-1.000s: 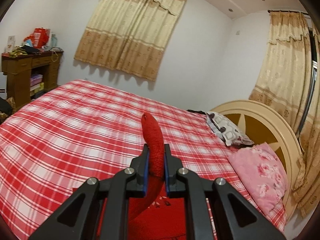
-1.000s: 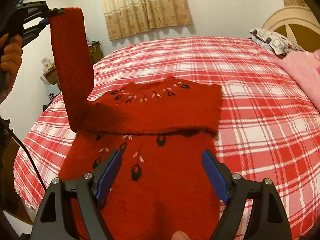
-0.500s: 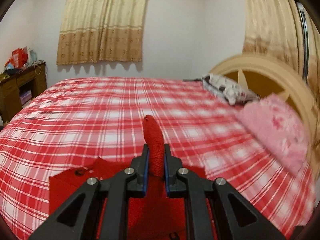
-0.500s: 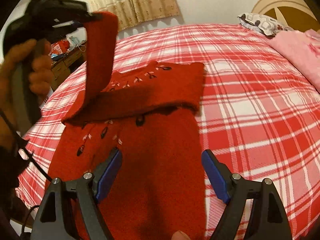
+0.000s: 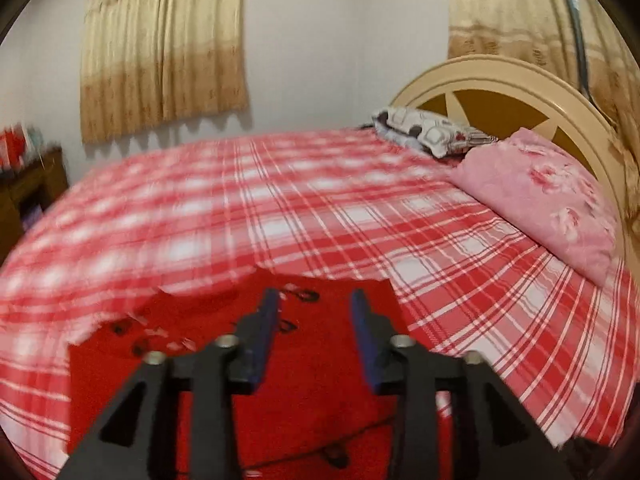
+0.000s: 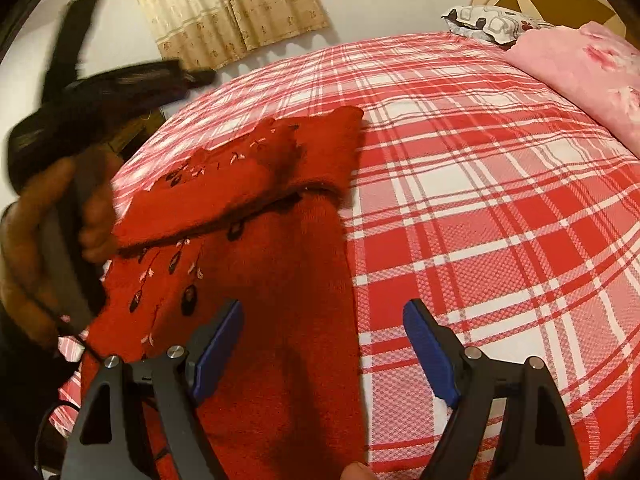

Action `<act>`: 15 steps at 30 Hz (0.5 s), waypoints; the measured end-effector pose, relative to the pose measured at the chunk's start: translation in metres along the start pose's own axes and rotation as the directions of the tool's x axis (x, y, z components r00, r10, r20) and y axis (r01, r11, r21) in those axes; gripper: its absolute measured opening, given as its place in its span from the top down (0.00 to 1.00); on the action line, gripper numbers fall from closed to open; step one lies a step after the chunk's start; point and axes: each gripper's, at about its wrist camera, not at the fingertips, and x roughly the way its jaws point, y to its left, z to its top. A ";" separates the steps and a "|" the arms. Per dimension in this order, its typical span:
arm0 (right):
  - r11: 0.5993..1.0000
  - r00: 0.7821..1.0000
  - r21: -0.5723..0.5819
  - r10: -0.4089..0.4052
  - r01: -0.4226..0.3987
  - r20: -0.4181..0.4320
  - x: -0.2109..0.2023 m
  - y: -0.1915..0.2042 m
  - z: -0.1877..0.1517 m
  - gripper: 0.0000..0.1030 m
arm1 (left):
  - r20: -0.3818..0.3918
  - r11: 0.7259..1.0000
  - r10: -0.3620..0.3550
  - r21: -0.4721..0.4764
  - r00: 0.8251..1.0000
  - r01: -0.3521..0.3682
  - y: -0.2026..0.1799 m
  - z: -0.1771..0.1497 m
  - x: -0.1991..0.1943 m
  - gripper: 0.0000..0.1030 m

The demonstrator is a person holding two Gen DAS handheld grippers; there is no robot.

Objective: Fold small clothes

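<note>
A red knitted sweater (image 6: 280, 260) with small dark embroidered motifs lies flat on the red-and-white checked bed (image 6: 480, 200). Its sleeve (image 6: 224, 192) lies folded across the chest. In the left wrist view my left gripper (image 5: 315, 296) hovers low over the sweater (image 5: 120, 380); its jaws are opening and nothing is between them. The right wrist view shows that gripper (image 6: 192, 78) blurred at the upper left, held by a hand (image 6: 60, 216). My right gripper (image 6: 324, 308) stands open above the sweater's lower body, near its right edge, holding nothing.
A pink floral pillow (image 5: 540, 200) and a patterned pillow (image 5: 428, 132) lie by the rounded headboard (image 5: 500, 76) at the right. A wooden desk (image 5: 24, 196) stands at the far left under the curtains (image 5: 160, 48). A thin black cable (image 5: 340, 438) crosses the sweater.
The left gripper came down with the red sleeve, laid it across the sweater's chest and opened off it. The right gripper sank a little, still open.
</note>
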 end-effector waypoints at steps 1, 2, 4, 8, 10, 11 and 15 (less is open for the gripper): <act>1.000 1.000 -0.004 0.001 -0.001 -0.001 0.001 0.000 -0.001 0.20 | 0.019 1.000 0.019 0.013 1.000 -0.019 0.006 -0.001 -0.009 0.43; 1.000 1.000 -0.008 0.000 0.000 -0.004 0.002 0.000 -0.002 0.20 | 0.031 0.999 0.036 0.022 0.999 -0.037 0.013 -0.003 -0.015 0.37; 1.000 1.000 -0.007 0.002 -0.002 -0.014 0.004 0.000 -0.003 0.20 | 0.035 0.995 0.089 0.036 0.995 -0.090 0.036 -0.013 -0.026 0.33; 1.000 1.000 -0.018 0.011 -0.011 -0.012 0.000 0.002 0.002 0.20 | -0.010 0.976 0.214 0.054 0.977 -0.213 0.085 -0.044 -0.035 0.32; 0.999 0.999 -0.037 0.031 -0.031 -0.008 -0.003 0.008 0.013 0.20 | -0.048 0.957 0.289 0.047 0.956 -0.286 0.115 -0.066 -0.041 0.32; 0.998 0.999 -0.039 0.043 -0.044 -0.007 -0.003 0.010 0.020 0.21 | -0.066 0.951 0.309 0.040 0.949 -0.307 0.125 -0.074 -0.042 0.32; 0.996 0.998 -0.070 0.052 -0.053 -0.019 0.006 0.023 0.057 0.32 | -0.139 0.937 0.345 -0.011 0.928 -0.349 0.158 -0.104 -0.048 0.32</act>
